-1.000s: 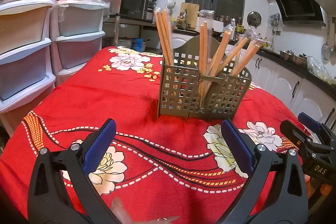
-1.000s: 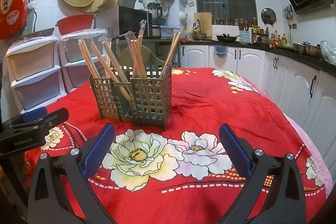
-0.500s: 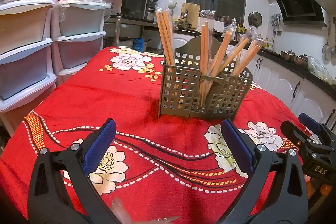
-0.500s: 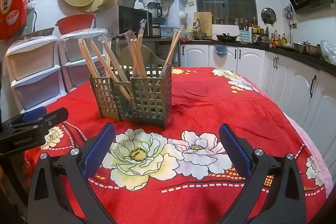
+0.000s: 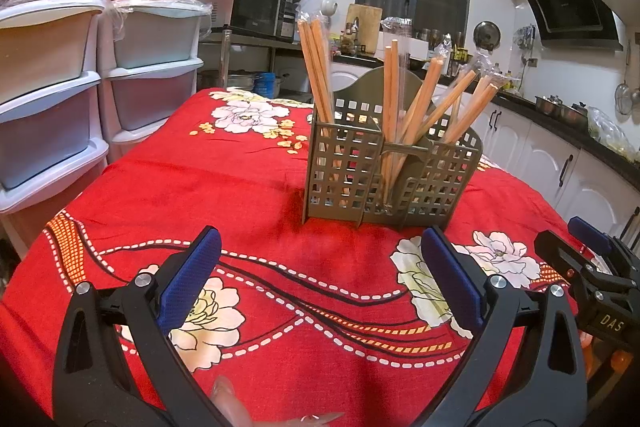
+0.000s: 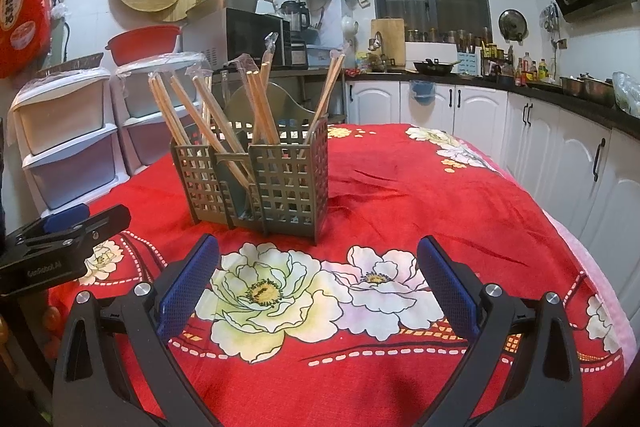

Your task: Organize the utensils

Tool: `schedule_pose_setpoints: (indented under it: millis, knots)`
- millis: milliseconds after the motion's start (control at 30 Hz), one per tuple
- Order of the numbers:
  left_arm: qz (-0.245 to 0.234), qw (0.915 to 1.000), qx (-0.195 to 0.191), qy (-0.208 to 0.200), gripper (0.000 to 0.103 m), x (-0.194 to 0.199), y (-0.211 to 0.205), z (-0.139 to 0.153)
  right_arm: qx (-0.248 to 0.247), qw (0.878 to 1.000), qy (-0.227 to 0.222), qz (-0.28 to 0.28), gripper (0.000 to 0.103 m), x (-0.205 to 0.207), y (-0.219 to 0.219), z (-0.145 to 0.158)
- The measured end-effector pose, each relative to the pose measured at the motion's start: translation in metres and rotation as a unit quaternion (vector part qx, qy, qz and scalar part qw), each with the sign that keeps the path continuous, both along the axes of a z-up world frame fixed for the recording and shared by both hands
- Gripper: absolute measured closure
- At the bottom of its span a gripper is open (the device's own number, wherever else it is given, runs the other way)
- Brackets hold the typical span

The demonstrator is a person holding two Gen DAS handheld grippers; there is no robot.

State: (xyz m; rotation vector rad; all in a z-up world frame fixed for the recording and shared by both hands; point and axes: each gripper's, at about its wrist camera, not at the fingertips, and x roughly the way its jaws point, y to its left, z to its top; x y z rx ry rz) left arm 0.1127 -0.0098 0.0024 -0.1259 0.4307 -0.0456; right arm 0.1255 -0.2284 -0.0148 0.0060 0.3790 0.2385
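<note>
- Both grippers hang low over the red cloth (image 5: pixel 248 187), near side of the table, with the caddy (image 5: pixel 388 179) ahead of them.
- Left gripper (image 5: pixel 320 279): jaws spread wide, nothing between the blue pads.
- Right gripper (image 6: pixel 318 279): same story, wide open and empty.
- The caddy stands upright mid-table, a grey lattice box split into compartments, well apart from both grippers.
- Chopsticks (image 5: pixel 316 67) fill it: in the left view, a tight bunch stands nearly straight in the left compartment; more lean fanned out to the right in the others.
- Several wear clear plastic sleeves (image 5: pixel 480 67) at the top.
- From the right view the chopsticks (image 6: pixel 208 115) cross each other at angles inside the caddy (image 6: pixel 256 179); exactly which cell each sits in I cannot tell.
- No loose utensil shows on the cloth in either view.
- My read: sorting looks done or nearly so, and this is a pause between grasps or the finish.
- If anything remains, it is straightening the leaners: reach forward, pinch one high on the shaft, lift clear of the lattice, then reseat it.
</note>
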Motion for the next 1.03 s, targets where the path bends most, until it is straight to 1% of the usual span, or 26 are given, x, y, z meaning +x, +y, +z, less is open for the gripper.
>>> schedule_pose_setpoints:
  millis: [467,633,767,833,900,933,967,1000,1033]
  knots:
    - [-0.003,1.0,-0.002,-0.001,0.011,0.0,0.0,-0.001,0.0,1.0,0.0,0.0,0.007,0.001,0.0,0.0]
    - [0.007,1.0,0.004,0.006,0.011,0.002,-0.001,-0.001,-0.001,1.0,0.0,-0.001,0.007,0.001,0.0,0.0]
    - [0.004,1.0,0.002,0.008,0.011,0.001,0.0,0.0,0.0,1.0,0.0,-0.001,0.007,0.001,-0.001,0.0]
    - [0.006,0.9999,-0.005,0.015,0.011,0.002,0.002,0.001,0.001,1.0,0.005,0.0,0.007,0.003,-0.002,0.0]
    - [0.009,0.9992,-0.018,0.035,0.011,0.007,0.012,0.003,0.002,1.0,0.016,-0.009,0.007,0.008,-0.008,0.002]
    - [0.016,0.9984,-0.022,0.05,0.011,0.012,0.022,0.005,-0.006,0.999,0.029,-0.02,0.007,0.015,-0.013,0.004]
    - [0.032,0.9972,-0.021,0.064,0.011,0.018,0.034,0.008,-0.022,0.998,0.044,-0.031,0.007,0.024,-0.018,0.005]
    - [0.047,0.9958,-0.02,0.076,0.011,0.023,0.045,0.009,-0.048,0.996,0.064,-0.047,0.007,0.036,-0.023,0.005]
    - [0.063,0.9937,-0.016,0.091,0.011,0.033,0.06,0.011,-0.074,0.991,0.082,-0.076,0.007,0.051,-0.032,0.004]
